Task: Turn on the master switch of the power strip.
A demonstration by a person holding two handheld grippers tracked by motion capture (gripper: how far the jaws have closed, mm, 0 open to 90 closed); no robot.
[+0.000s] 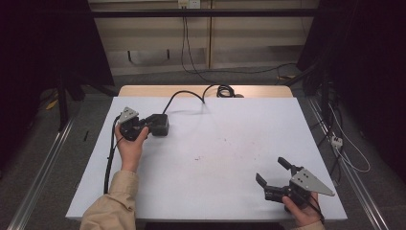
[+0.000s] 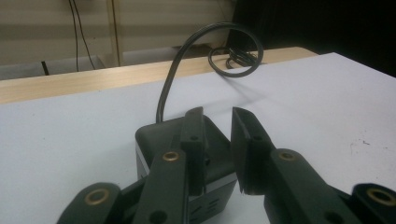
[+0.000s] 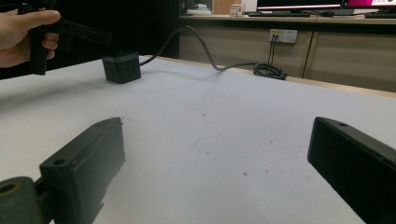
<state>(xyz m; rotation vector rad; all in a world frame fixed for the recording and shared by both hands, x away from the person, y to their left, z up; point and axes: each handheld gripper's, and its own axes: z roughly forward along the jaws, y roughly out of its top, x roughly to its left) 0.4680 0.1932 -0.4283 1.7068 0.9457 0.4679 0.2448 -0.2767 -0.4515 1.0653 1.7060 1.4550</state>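
A black cube-shaped box [image 1: 160, 124] with a thick black cable [image 1: 184, 94] sits at the table's left rear. A hand holds my left gripper [image 1: 143, 125] just over the box's near side. In the left gripper view its jaws stand a narrow gap apart above the box [image 2: 154, 140], with nothing pressed between them. The right gripper view has the box [image 3: 121, 67] resting on the table under that gripper's jaws. My right gripper [image 1: 271, 170] rests low at the front right, jaws wide open and empty [image 3: 215, 140].
The cable ends in a coil [image 1: 225, 90] at the back edge of the table, by the wooden strip [image 1: 143, 90]. The white sheet [image 1: 215, 143] between the two grippers carries a few small specks. Metal rails run along the floor on both sides.
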